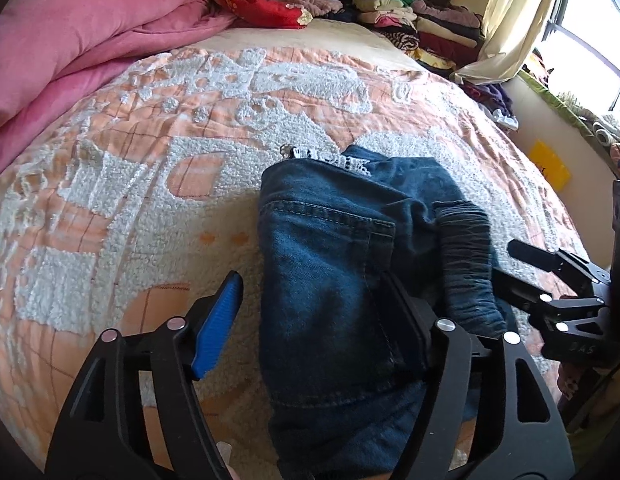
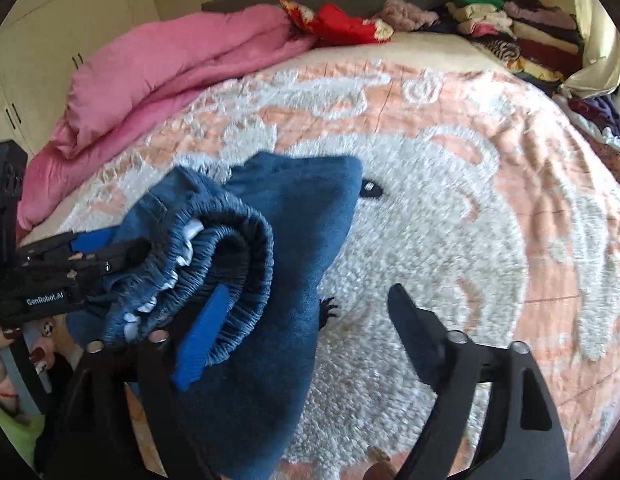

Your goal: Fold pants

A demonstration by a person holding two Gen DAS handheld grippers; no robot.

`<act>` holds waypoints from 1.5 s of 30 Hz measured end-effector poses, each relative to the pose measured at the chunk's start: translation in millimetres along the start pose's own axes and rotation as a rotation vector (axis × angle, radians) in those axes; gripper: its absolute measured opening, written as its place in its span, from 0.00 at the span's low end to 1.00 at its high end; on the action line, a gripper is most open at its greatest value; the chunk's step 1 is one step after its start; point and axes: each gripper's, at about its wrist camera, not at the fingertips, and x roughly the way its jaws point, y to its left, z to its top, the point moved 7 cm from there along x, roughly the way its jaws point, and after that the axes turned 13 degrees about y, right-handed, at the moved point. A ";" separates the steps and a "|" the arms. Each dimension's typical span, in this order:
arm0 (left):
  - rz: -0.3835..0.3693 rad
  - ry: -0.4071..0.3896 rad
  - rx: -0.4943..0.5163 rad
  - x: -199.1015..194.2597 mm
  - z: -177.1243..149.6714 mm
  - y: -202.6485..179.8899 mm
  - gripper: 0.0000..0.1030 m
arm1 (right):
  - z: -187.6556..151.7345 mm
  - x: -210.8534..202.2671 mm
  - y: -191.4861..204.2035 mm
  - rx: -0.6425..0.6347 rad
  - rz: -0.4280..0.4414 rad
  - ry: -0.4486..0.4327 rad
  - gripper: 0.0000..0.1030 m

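Dark blue denim pants (image 1: 329,264) lie bunched and partly folded on the bed; in the right wrist view (image 2: 278,248) their elastic waistband (image 2: 230,240) curls upward. My left gripper (image 1: 313,312) is open, its jaws wide, with the pants draped between them and over the right finger. My right gripper (image 2: 302,332) is open; its blue left pad (image 2: 202,340) sits against the waistband and its right finger is over bare bedspread. The right gripper also shows at the right edge of the left wrist view (image 1: 549,276).
The bed has an orange and white tufted bedspread (image 1: 150,168). A pink quilt (image 1: 70,40) lies at the far left. Red cloth (image 1: 270,8) and stacks of folded clothes (image 1: 421,20) sit at the head. A window (image 1: 589,40) is at the right.
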 end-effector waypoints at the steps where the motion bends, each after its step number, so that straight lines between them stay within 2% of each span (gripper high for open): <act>1: -0.001 -0.006 0.000 -3.0 -0.1 -0.4 0.69 | 0.1 -4.1 -0.4 -0.002 -0.006 -0.010 0.83; 2: 0.000 -0.011 -0.001 -6.1 -0.8 -0.7 0.71 | -0.4 -10.6 -1.5 -0.005 -0.021 -0.024 0.83; 5: 0.011 -0.028 0.002 -16.0 -3.6 -1.5 0.80 | -1.4 -26.1 -4.3 -0.001 -0.039 -0.064 0.93; 7: 0.014 -0.041 0.005 -23.9 -6.6 -2.3 0.88 | -2.8 -38.1 -5.9 0.006 -0.040 -0.096 0.94; 9: 0.015 -0.059 0.009 -33.9 -10.4 -3.2 0.90 | -4.5 -48.7 -6.3 0.009 -0.043 -0.122 0.95; 21: 0.022 -0.130 0.016 -78.7 -40.4 -13.6 0.91 | -37.4 -106.9 12.6 -0.043 -0.091 -0.238 0.96; 32: 0.028 -0.115 0.019 -93.1 -77.1 -17.8 0.91 | -80.8 -115.8 31.3 -0.060 -0.080 -0.194 0.96; 45: 0.014 -0.091 0.007 -89.8 -90.8 -20.5 0.91 | -87.0 -112.7 30.0 -0.032 -0.074 -0.164 0.96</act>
